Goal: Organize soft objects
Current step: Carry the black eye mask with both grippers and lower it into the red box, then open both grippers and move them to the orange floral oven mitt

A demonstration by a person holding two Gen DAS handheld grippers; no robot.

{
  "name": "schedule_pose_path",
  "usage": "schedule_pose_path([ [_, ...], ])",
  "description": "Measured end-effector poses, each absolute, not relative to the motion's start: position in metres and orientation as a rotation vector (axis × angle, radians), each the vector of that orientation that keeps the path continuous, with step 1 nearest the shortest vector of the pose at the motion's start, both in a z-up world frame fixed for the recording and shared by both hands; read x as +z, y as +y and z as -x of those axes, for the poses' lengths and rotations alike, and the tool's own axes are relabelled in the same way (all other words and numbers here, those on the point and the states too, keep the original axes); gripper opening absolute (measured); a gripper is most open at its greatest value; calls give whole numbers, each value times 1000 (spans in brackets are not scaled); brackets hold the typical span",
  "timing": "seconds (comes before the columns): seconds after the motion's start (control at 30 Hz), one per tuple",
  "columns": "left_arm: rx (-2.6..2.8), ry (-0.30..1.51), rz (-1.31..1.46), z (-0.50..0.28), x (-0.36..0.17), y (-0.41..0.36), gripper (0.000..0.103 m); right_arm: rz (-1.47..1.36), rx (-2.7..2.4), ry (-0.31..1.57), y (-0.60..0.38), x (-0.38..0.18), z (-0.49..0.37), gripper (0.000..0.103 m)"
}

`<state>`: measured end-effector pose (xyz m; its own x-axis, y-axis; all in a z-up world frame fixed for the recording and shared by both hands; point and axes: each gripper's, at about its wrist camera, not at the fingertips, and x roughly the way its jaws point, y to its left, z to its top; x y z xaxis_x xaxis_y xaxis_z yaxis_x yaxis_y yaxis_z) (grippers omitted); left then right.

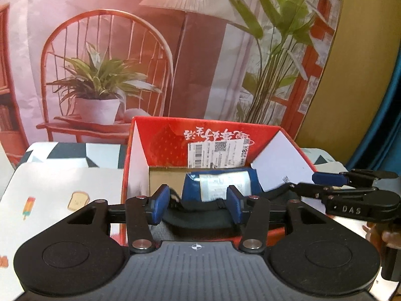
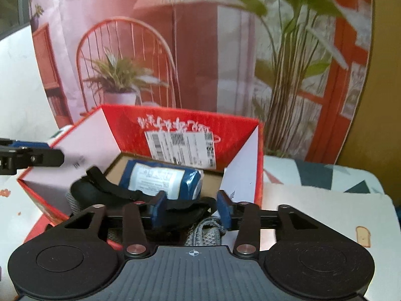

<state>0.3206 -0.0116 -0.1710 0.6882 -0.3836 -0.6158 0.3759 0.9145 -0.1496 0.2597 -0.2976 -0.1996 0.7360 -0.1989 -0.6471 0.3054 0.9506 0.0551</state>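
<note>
I am holding the left hand-held gripper [image 1: 198, 204] over the near edge of the red box [image 1: 160, 135], with its blue pads standing apart at a medium width. They are not pressing on anything: the black soft item [image 1: 198, 222] is lying between and below them, free of both pads. I am holding the right hand-held gripper [image 2: 191, 209] in the same condition, jaws partly apart, with the black strap [image 2: 110, 188] of that item running past at 10 o'clock and a grey knitted piece [image 2: 205, 233] lying directly beneath at 6 o'clock. Neither pad is gripping either one.

Moving outward, at 12 o'clock from both grippers a blue soft pack [image 1: 218, 184] with a white label is resting on the cardboard floor of the box, near the back wall. The box flaps are standing open, and a shipping label [image 2: 181, 148] is stuck to the inside of the rear flap.

Judging progress: three soft things are sitting inside the box, so the placing step for these appears complete and both grippers appear to be letting go. The black and grey items are lying bunched at the near end, partly over the rim as far as I can tell, so they may need pushing further in.

Outside the box, the bench [image 1: 62, 183] at 9 o'clock is showing only a printed cover; I cannot tell whether further soft objects are waiting out of view.
</note>
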Motion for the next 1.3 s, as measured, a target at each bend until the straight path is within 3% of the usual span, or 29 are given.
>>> schedule_pose_path([
  [0.37,-433,773,90,-248,-196,9,53,-210,-188,603,-253,-185,-193,44],
  [0.83,-359,915,278,-208,-255,24,54,-351,-219,705,-216,-244,-130,44],
  [1.13,-350,958,375,-196,-274,30,62,-448,-255,762,-221,-272,-113,45],
  [1.23,-351,965,387,-195,-277,31,62,-454,-262,769,-222,-275,-113,47],
  [1.3,-352,971,401,-197,-279,32,63,-450,-276,769,-222,-275,-114,54],
])
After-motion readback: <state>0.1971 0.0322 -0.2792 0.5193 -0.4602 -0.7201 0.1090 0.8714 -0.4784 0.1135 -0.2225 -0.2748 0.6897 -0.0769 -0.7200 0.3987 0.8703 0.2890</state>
